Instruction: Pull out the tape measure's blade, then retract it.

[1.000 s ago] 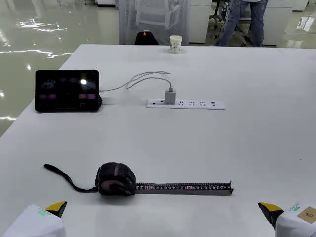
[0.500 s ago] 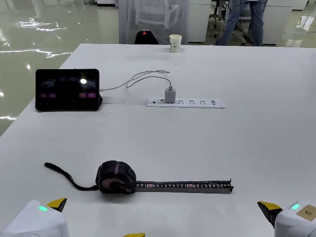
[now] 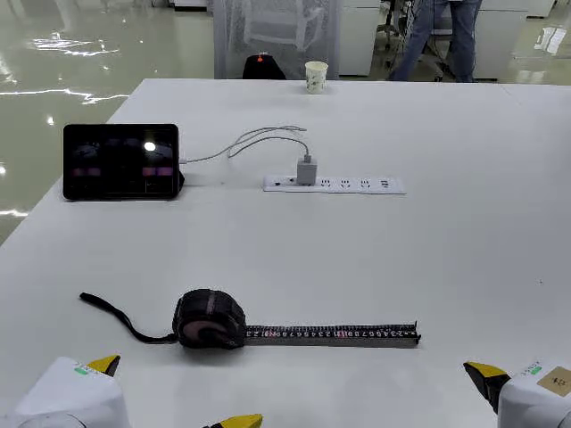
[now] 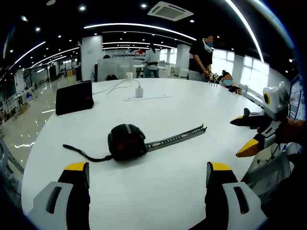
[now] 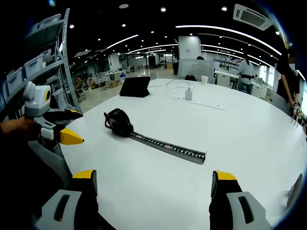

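Note:
A black tape measure [image 3: 210,319] lies on the white table [image 3: 446,232], its wrist strap [image 3: 116,317] trailing left. Its blade [image 3: 330,334] is pulled out to the right and lies flat. My left gripper [image 3: 169,392] hangs at the near left edge, open, short of the case [image 4: 126,141] and touching nothing. My right gripper [image 3: 513,392] is at the near right edge, also open, and stands apart from the blade's tip [image 5: 201,155]. In the left gripper view the right gripper [image 4: 249,134] shows its jaws spread. In the right gripper view the left gripper [image 5: 67,125] does the same.
A dark tablet [image 3: 120,161] stands at the left. A white power strip [image 3: 335,185] with a charger and cable lies mid-table. A paper cup [image 3: 316,77] sits at the far edge, with a chair [image 3: 277,36] and a person [image 3: 437,36] beyond it.
The tape measure and blade have stayed put. My left gripper has edged up into view, and its second yellow tip now shows at the bottom edge.

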Tool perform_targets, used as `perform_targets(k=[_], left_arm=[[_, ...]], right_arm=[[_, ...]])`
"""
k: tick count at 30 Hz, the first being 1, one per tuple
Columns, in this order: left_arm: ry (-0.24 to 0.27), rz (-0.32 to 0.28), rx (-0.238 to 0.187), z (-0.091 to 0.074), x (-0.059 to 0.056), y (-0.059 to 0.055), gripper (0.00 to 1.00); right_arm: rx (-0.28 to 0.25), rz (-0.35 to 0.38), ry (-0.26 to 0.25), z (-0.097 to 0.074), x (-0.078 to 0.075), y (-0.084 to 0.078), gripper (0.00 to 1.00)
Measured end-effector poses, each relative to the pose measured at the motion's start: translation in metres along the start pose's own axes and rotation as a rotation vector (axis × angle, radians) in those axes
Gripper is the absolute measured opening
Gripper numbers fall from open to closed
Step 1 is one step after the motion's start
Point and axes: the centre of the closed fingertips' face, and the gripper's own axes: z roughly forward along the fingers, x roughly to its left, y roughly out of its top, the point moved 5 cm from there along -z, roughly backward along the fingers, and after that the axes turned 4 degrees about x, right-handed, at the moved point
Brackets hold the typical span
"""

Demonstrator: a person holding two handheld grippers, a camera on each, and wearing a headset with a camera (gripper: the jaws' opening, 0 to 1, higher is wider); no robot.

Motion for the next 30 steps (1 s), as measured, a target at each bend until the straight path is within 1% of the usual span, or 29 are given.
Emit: perform_targets(k=[6,11,16,19,21,30], left_arm=[[0.002,-0.001,0.005,0.003,-0.001,-0.001,0.99],[0.012,-0.011,0.001,0.006,0.001,0.002,0.99],[0.021,-0.016,-0.005,0.011,0.003,0.006,0.99],[0.026,-0.022,-0.004,0.016,0.005,0.007,0.99],[0.023,-0.024,-0.006,0.018,0.005,0.009,0.99],[0.035,-0.037,-0.001,0.03,0.009,0.013,0.99]], right_arm=[[0.0,-0.01,0.028,0.002,0.0,-0.001,0.99],[-0.006,-0.031,0.055,0.004,-0.002,0.001,0.99],[-0.024,-0.049,0.087,0.005,-0.007,0.005,0.99],[-0.027,-0.079,0.116,0.006,-0.007,0.006,0.99],[-0.021,-0.09,0.131,0.007,-0.009,0.005,0.99],[0.002,-0.125,0.159,0.013,-0.02,0.005,0.99]])
